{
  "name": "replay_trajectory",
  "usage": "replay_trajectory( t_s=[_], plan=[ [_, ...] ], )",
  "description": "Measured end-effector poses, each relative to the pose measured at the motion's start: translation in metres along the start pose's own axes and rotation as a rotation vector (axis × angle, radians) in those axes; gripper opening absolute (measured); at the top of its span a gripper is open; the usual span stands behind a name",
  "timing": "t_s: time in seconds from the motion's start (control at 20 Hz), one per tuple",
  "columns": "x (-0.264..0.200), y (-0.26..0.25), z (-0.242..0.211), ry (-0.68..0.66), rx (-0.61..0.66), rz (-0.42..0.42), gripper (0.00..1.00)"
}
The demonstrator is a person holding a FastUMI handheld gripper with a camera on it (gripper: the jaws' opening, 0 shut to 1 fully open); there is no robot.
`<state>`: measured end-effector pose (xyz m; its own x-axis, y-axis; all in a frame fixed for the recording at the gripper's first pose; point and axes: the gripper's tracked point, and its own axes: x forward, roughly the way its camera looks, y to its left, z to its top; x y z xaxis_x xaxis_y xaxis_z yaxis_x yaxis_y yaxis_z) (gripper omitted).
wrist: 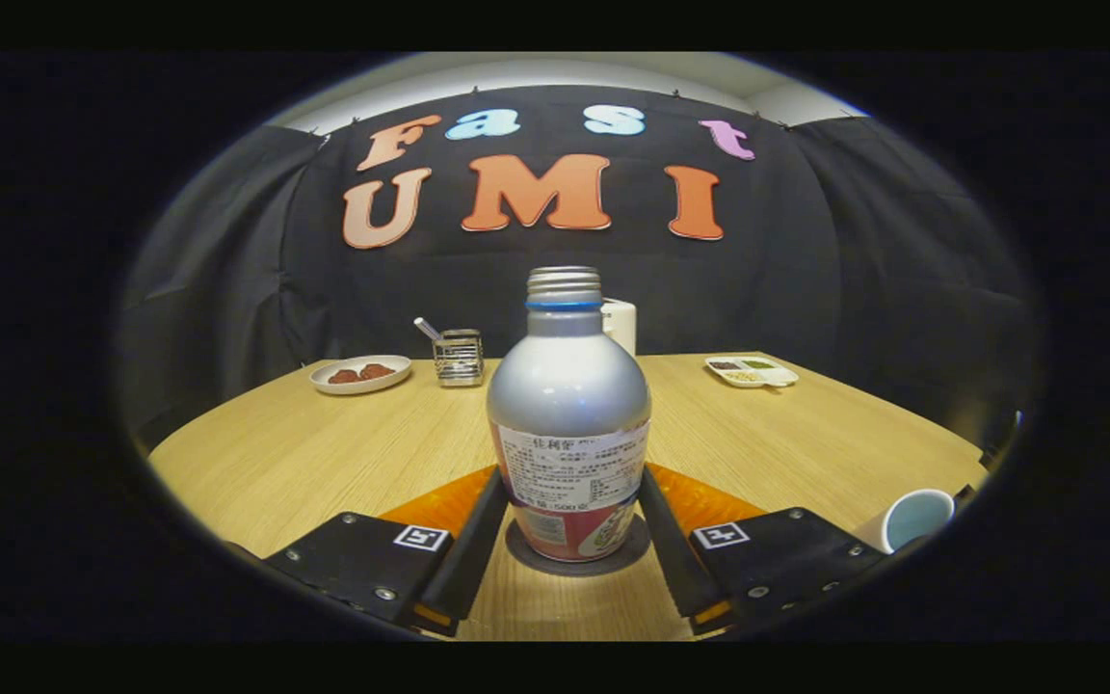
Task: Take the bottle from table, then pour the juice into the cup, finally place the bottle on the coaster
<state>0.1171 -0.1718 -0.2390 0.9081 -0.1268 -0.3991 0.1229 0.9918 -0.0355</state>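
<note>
A silver bottle (569,405) with a paper label and a bare threaded neck stands upright on a dark round coaster (576,561) on the wooden table (324,453). My gripper (572,496) has one finger against each side of the bottle's lower body, and both seem to press on it. A white cup (913,518) with a pale blue inside sits on the table to the right of the right finger, its mouth turned toward me; I cannot see its contents.
At the back of the table, from left to right, are a white plate of brown food (360,374), a small metal holder with a utensil (459,357), a white container (621,323) behind the bottle, and a divided white dish (752,370). Black cloth walls the booth.
</note>
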Motion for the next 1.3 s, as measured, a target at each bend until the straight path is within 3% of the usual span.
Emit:
replay_trajectory(
  t_s=[0.2,0.35,0.45,0.75,1.3],
  plan=[
    [-0.002,-0.003,-0.006,0.012,-0.021,-0.028,0.79],
    [-0.012,-0.006,-0.001,0.0,-0.001,-0.042,0.93],
    [-0.024,-0.001,0.011,-0.035,0.019,-0.034,0.97],
    [-0.072,0.023,0.062,-0.187,0.028,0.0,0.97],
    [-0.147,0.132,0.143,-0.338,-0.056,0.101,0.97]
  ],
)
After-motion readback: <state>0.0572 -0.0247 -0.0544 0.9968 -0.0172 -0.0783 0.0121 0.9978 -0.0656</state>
